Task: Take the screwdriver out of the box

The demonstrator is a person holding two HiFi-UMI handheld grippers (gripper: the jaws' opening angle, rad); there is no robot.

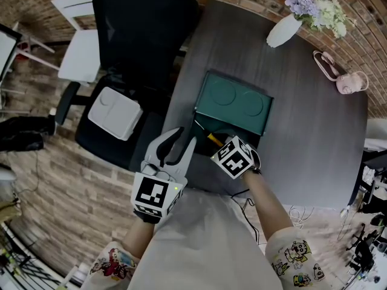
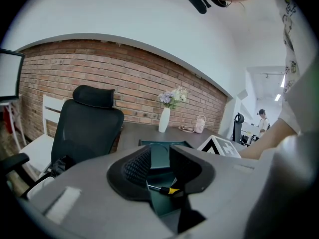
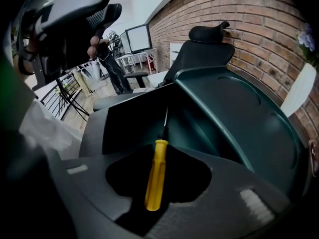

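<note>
A dark green box [image 1: 202, 121] stands on the grey round table [image 1: 302, 132] with its lid [image 1: 237, 104] swung up and back. Inside lies a screwdriver [image 3: 156, 176] with a yellow handle and a thin dark shaft. My right gripper [image 3: 156, 185] points steeply down into the box, and its dark pads sit against both sides of the handle. From the head view, the handle [image 1: 213, 139] peeks out beside the right gripper [image 1: 221, 144]. My left gripper [image 1: 175, 142] hovers at the box's near left corner, open and holding nothing. Through its jaws I see the box [image 2: 160, 158] and the screwdriver [image 2: 169, 189].
A black office chair [image 1: 139, 35] stands left of the table, with a white case [image 1: 115, 113] on its seat. At the table's far side are a white vase of flowers [image 1: 284, 30] and a pink object [image 1: 347, 82]. The table's near edge is below my grippers.
</note>
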